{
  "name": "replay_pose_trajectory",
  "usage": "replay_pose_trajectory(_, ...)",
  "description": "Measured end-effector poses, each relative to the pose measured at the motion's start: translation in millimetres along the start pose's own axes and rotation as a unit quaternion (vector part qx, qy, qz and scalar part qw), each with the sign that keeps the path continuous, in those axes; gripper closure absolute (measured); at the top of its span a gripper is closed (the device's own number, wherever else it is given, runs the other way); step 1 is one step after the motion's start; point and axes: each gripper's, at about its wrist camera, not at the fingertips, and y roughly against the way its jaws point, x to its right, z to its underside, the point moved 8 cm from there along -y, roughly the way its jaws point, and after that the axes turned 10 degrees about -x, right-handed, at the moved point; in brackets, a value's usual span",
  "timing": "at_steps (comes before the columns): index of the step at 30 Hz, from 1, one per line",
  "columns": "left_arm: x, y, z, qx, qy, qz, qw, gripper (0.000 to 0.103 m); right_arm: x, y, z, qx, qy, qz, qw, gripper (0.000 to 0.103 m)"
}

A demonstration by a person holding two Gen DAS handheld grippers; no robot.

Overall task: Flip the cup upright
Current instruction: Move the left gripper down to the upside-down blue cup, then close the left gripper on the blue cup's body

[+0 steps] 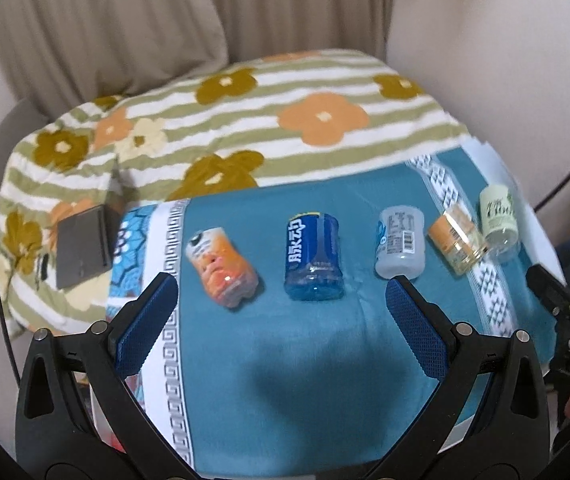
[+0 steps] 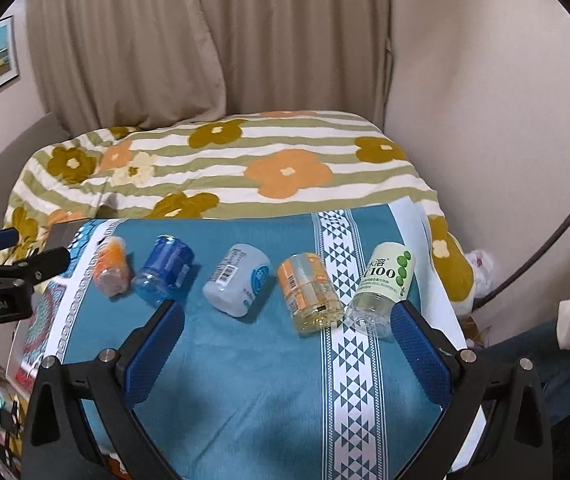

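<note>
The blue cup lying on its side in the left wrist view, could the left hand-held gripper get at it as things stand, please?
Probably yes. The left hand-held gripper is open, the blue cup lies just ahead between its fingers, and nothing sits in between; the peach cup and white cup lie apart from it.

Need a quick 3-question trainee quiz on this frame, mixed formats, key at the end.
1. How many cups lie on the teal cloth?
2. True or false: the left gripper is shut on the blue cup.
3. Which cup is nearest the right gripper's right finger: A) pale green cup, B) white cup, C) blue cup?

Key: 1) five; 2) false, both grippers open, empty; 3) A.
</note>
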Motion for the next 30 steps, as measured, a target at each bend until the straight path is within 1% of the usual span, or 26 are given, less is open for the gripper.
replay_pose_trajectory(2, 3.2, -20.1, -3.9, -0.022, -0.019, 0.004, 0.9996, 0.0, 2.1, -10.3, -2.6, -0.008, -0.01, 0.008, 1.0, 0.0)
replay_pose_trajectory(4, 6.5, -37.8, -7.3, -0.041, -0.03, 0.015, 0.9986, 0.0, 4.2, -20.7, -3.7, -0.018, -0.018, 0.016, 1.0, 0.0)
replay_pose_trajectory(12, 19.6, -93.6, -25.2, -0.088, -0.076, 0.039, 0.9925, 0.0, 5.0, -52.6, 1.0, -0.06, -0.057, 0.035, 0.996, 0.0)
replay_pose_trajectory(16, 25.3, -119.8, -20.8, -0.119, -0.1, 0.046, 0.9868, 0.0, 4.4, -66.6, 6.6, -0.079, -0.067, 0.048, 0.993, 0.0)
replay_pose_trajectory(18, 29.4, -131.2, -18.0, -0.132, -0.109, 0.049, 0.984, 0.003, 5.8, -71.4, 9.5, -0.086, -0.072, 0.056, 0.992, 0.0)
replay_pose_trajectory(21, 33.9, -143.5, -15.0, -0.144, -0.117, 0.052, 0.9812, 0.003, 8.8, -77.5, 13.4, -0.096, -0.083, 0.061, 0.99, 0.0)
replay_pose_trajectory(22, 35.3, -146.5, -14.4, -0.147, -0.119, 0.054, 0.9805, 0.004, 10.2, -79.7, 15.2, -0.1, -0.086, 0.062, 0.989, 0.0)
replay_pose_trajectory(24, 38.0, -153.3, -13.2, -0.155, -0.123, 0.059, 0.9785, 0.014, 11.3, -84.2, 17.8, -0.106, -0.092, 0.064, 0.988, 0.0)
replay_pose_trajectory(27, 40.7, -161.0, -11.2, -0.165, -0.127, 0.062, 0.9761, 0.024, 11.2, -89.9, 21.7, -0.116, -0.098, 0.066, 0.986, 0.0)
replay_pose_trajectory(28, 41.4, -162.3, -10.9, -0.167, -0.126, 0.064, 0.9756, 0.026, 11.0, -91.5, 22.4, -0.119, -0.099, 0.065, 0.986, 0.0)
replay_pose_trajectory(30, 41.4, -163.6, -10.8, -0.169, -0.123, 0.07, 0.9754, 0.027, 11.1, -94.0, 23.5, -0.122, -0.101, 0.064, 0.985, 0.0)
